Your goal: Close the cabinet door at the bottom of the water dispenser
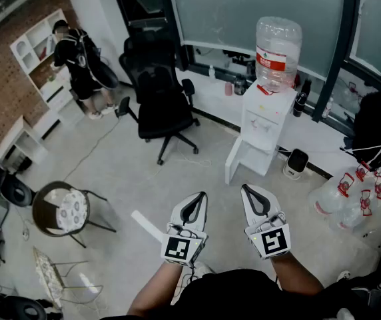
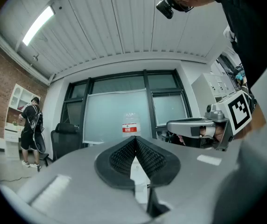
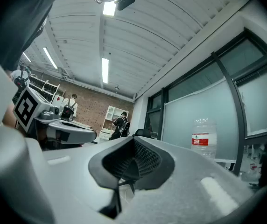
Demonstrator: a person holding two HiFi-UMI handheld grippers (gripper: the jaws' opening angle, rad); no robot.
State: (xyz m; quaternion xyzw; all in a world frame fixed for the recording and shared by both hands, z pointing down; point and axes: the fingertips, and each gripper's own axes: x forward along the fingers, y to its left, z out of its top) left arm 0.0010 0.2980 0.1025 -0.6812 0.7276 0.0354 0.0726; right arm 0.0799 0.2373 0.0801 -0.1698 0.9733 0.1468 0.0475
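Note:
The white water dispenser (image 1: pixel 266 120) stands by the window wall with a clear bottle (image 1: pixel 278 52) on top. Its bottom cabinet door (image 1: pixel 234 163) hangs open toward the left. Both grippers are held side by side in mid-air, well short of it. My left gripper (image 1: pixel 200 196) is shut with nothing in it, and my right gripper (image 1: pixel 246 189) is shut and empty too. In the left gripper view the shut gripper (image 2: pixel 134 138) points at the bottle (image 2: pixel 130 124). In the right gripper view the gripper (image 3: pixel 133 139) is shut and the bottle (image 3: pixel 203 137) shows to the right.
A black office chair (image 1: pixel 161 97) stands left of the dispenser. A round stool (image 1: pixel 60 209) sits at the lower left. A person (image 1: pixel 80 62) stands by white shelves (image 1: pixel 38 55) at the back left. Several water jugs (image 1: pixel 350 199) lie at the right, and a small white bin (image 1: pixel 297 163) sits beside the dispenser.

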